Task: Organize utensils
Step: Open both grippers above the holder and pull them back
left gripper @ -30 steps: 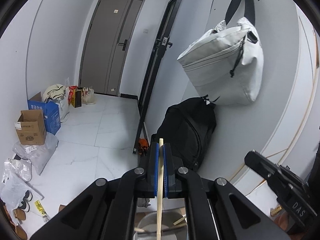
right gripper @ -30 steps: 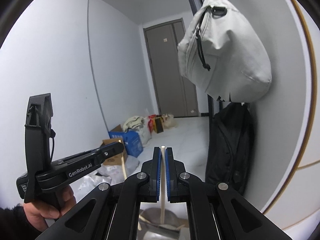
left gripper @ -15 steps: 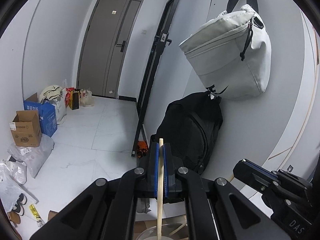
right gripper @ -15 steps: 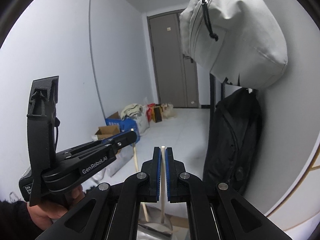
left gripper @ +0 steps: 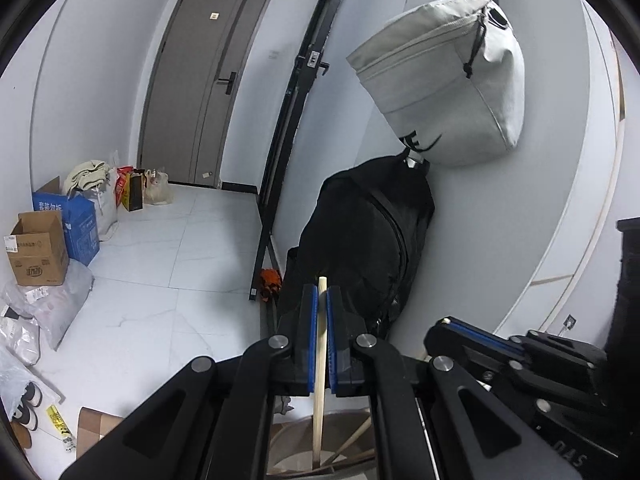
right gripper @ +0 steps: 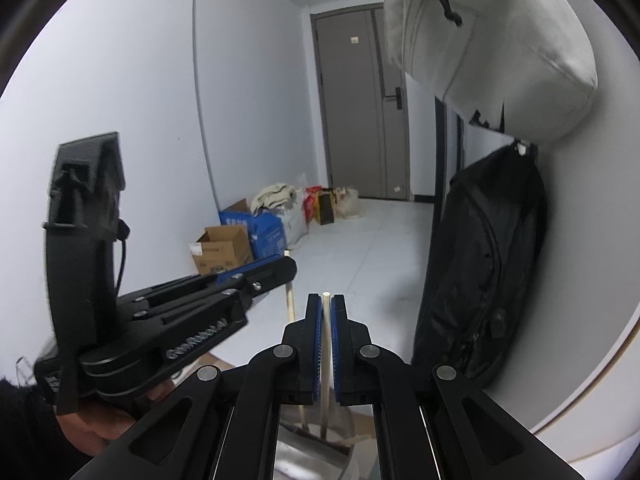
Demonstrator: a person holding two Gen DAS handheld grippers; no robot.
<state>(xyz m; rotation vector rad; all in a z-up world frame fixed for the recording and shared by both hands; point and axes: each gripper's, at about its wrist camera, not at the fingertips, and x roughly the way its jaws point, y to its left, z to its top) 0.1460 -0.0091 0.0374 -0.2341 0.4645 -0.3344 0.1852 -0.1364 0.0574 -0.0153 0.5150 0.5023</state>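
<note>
My left gripper [left gripper: 319, 300] is shut on a pale wooden chopstick [left gripper: 319, 380] held upright; its lower end reaches into a round metal holder [left gripper: 298, 456] below, where other wooden sticks [left gripper: 352, 438] lean. My right gripper [right gripper: 326, 308] is shut on a second wooden chopstick [right gripper: 326, 360], also upright, over the same metal holder [right gripper: 308, 460]. In the right wrist view the left gripper [right gripper: 280, 270] sits just to the left with its chopstick [right gripper: 289, 308] hanging below. In the left wrist view the right gripper [left gripper: 452, 330] is close at the lower right.
A black backpack [left gripper: 368, 240] leans on the white wall under a hanging grey bag [left gripper: 444, 80]. A black metal frame [left gripper: 280, 160] stands beside it. Cardboard boxes [left gripper: 36, 248] and bags line the left wall of the tiled hallway leading to a grey door [left gripper: 200, 80].
Both grippers have moved lower and closer together, each still holding its chopstick. The holder below now shows nearer, and the room has shifted upward in both views.
</note>
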